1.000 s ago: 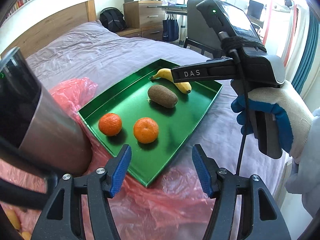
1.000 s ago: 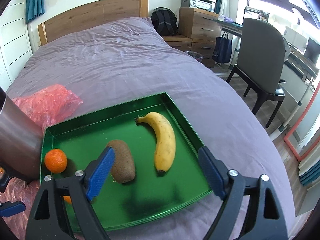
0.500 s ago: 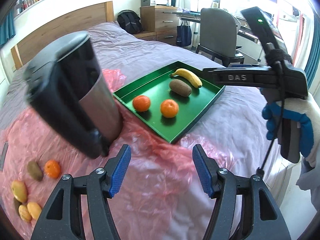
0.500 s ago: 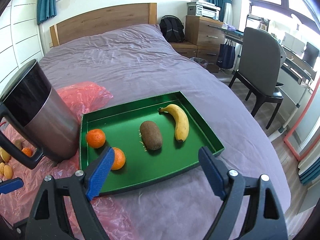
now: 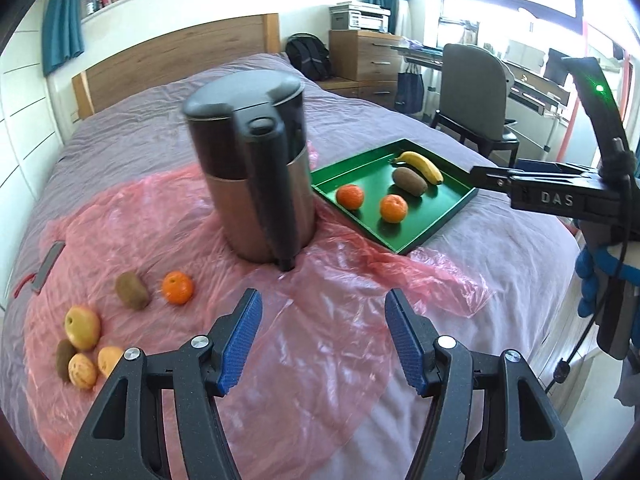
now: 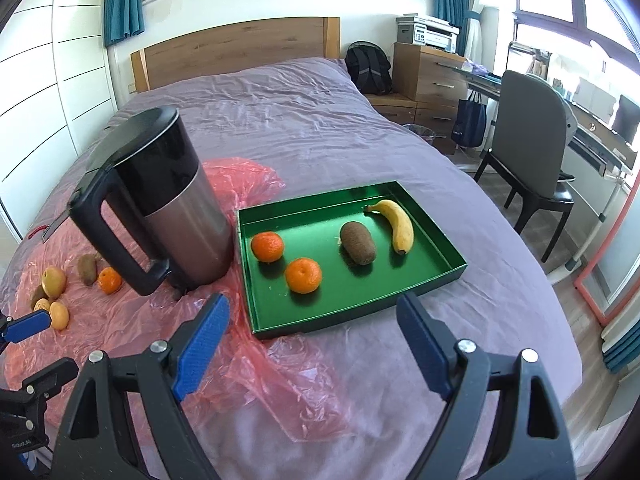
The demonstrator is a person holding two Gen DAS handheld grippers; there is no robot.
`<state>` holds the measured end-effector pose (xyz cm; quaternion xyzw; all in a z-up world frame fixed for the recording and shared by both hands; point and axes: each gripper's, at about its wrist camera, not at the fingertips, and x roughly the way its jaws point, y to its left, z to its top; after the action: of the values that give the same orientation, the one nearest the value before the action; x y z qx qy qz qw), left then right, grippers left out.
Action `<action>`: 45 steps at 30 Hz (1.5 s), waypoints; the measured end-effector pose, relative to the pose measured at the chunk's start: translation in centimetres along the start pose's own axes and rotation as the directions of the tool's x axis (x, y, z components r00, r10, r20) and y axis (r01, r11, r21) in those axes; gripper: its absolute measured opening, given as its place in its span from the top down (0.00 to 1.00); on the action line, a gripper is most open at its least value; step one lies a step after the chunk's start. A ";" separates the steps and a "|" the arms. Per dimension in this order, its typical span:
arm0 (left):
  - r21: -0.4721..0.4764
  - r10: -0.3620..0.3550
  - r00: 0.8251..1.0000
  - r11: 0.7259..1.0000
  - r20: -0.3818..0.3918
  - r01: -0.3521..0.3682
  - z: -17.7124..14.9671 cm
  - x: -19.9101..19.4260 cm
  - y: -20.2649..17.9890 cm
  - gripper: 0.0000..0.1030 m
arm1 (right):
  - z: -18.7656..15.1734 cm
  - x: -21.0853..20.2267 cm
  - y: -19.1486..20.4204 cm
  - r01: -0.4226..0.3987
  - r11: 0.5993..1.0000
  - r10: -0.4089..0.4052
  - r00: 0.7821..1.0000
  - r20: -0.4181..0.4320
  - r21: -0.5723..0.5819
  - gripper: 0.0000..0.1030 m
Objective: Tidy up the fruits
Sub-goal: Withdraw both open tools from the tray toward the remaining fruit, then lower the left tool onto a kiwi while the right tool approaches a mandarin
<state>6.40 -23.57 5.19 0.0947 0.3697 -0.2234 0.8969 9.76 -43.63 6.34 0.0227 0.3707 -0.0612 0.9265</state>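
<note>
Where tray [image 6: 436, 276] sits, banana [image 6: 398, 222] stem rearward

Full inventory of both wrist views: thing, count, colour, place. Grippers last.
tray: 1, green, on the bed right of the kettle
oranges: 2 in the tray, 1 loose on the plastic sheet
kiwis: 1 brown in the tray; at least 2 loose left of the kettle
banana: 1, yellow, in the tray beside the kiwi
yellowish fruits: about 3, type unclear, far left on the sheet
kettle: 1, black and steel, upright on the sheet
plastic sheet: 1, pink, spread on the bed
bed: 1, purple cover
chair: 1, grey, right of the bed
left gripper: open, empty
right gripper: open, empty
</note>
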 end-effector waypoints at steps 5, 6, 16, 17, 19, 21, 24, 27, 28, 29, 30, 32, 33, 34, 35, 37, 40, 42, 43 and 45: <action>-0.049 0.039 0.999 0.998 0.010 -0.039 -1.9 -2.1 2.4 0.44 | -1.0 -2.1 2.6 -0.033 0.999 0.033 0.999 0.011 -0.025 0.00; -0.058 0.046 0.999 0.997 0.014 -0.045 -2.2 -2.5 2.9 0.44 | -1.2 -2.6 3.1 -0.042 0.999 0.042 0.999 0.013 -0.030 0.00; -0.130 0.131 0.990 0.984 0.060 -0.122 -5.3 -7.0 6.8 0.44 | -3.1 -6.7 8.3 -0.093 0.991 0.097 0.995 0.037 -0.094 0.00; -0.141 0.139 0.988 0.982 0.063 -0.129 -5.5 -7.4 7.3 0.44 | -3.3 -7.0 8.9 -0.096 0.990 0.100 0.994 0.038 -0.102 0.00; -0.165 0.157 0.985 0.976 0.071 -0.144 -6.1 -8.3 8.3 0.44 | -3.6 -7.6 9.9 -0.107 0.987 0.113 0.993 0.039 -0.120 0.00; -0.192 0.180 0.980 0.968 0.083 -0.161 -6.6 -9.4 9.3 0.44 | -3.8 -8.1 11.0 -0.115 0.984 0.121 0.992 0.041 -0.139 0.00; -0.226 0.220 0.970 0.955 0.098 -0.194 -7.3 -11.0 11.1 0.44 | -4.0 -8.8 12.6 -0.130 0.976 0.139 0.990 0.040 -0.175 0.00; -0.267 0.267 0.958 0.935 0.099 -0.233 -8.0 -12.1 13.2 0.44 | -4.0 -9.1 14.2 -0.152 0.966 0.164 0.986 0.038 -0.211 0.00; -0.284 0.282 0.955 0.927 0.095 -0.245 -8.3 -12.4 14.0 0.44 | -4.0 -9.1 14.8 -0.163 0.961 0.176 0.984 0.036 -0.224 0.00; -0.297 0.294 0.952 0.920 0.088 -0.257 -8.5 -12.4 14.7 0.44 | -4.1 -9.1 15.3 -0.171 0.958 0.184 0.982 0.035 -0.232 0.00; -0.309 0.309 0.948 0.912 0.081 -0.271 -8.8 -12.5 15.4 0.44 | -4.1 -8.9 15.8 -0.181 0.954 0.194 0.980 0.034 -0.239 0.00; -0.327 0.336 0.939 0.897 0.067 -0.298 -9.2 -12.6 16.7 0.43 | -4.2 -8.5 16.5 -0.201 0.948 0.214 0.976 0.028 -0.248 0.00; -0.342 0.350 0.935 0.887 0.056 -0.311 -9.5 -12.5 17.6 0.43 | -4.3 -8.3 16.9 -0.209 0.945 0.223 0.975 0.024 -0.253 0.00; -0.356 0.360 0.932 0.877 0.046 -0.321 -9.8 -12.5 18.4 0.43 | -4.4 -8.0 17.3 -0.217 0.942 0.229 0.973 0.018 -0.255 0.00; -0.364 0.368 0.929 0.870 0.037 -0.331 -10.2 -12.5 19.0 0.43 | -4.6 -7.7 17.5 -0.225 0.941 0.236 0.972 0.013 -0.254 0.00; -0.380 0.389 0.921 0.855 0.017 -0.354 -10.9 -12.4 20.4 0.43 | -5.1 -7.2 17.8 -0.243 0.937 0.251 0.968 0.001 -0.252 0.00; -0.401 0.410 0.912 0.833 -0.015 -0.381 -12.0 -12.1 22.5 0.43 | -5.6 -6.2 18.4 -0.260 0.931 0.264 0.964 -0.021 -0.255 0.00; -0.404 0.427 0.904 0.821 -0.035 -0.403 -12.6 -11.8 23.9 0.44 | -5.9 -5.4 18.9 -0.273 0.927 0.272 0.962 -0.040 -0.257 0.00; -0.406 0.435 0.899 0.815 -0.044 -0.414 -13.0 -11.6 24.7 0.44 | -6.0 -5.0 19.3 -0.278 0.925 0.276 0.960 -0.048 -0.259 0.00; -0.410 0.450 0.891 0.802 -0.065 -0.435 -13.6 -11.2 26.3 0.43 | -6.1 -4.2 20.1 -0.287 0.921 0.281 0.958 -0.062 -0.263 0.00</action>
<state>3.27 7.89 3.54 -0.0180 0.3601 0.0737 0.9298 5.19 -22.80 4.76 -0.0493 0.3791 0.1248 0.9156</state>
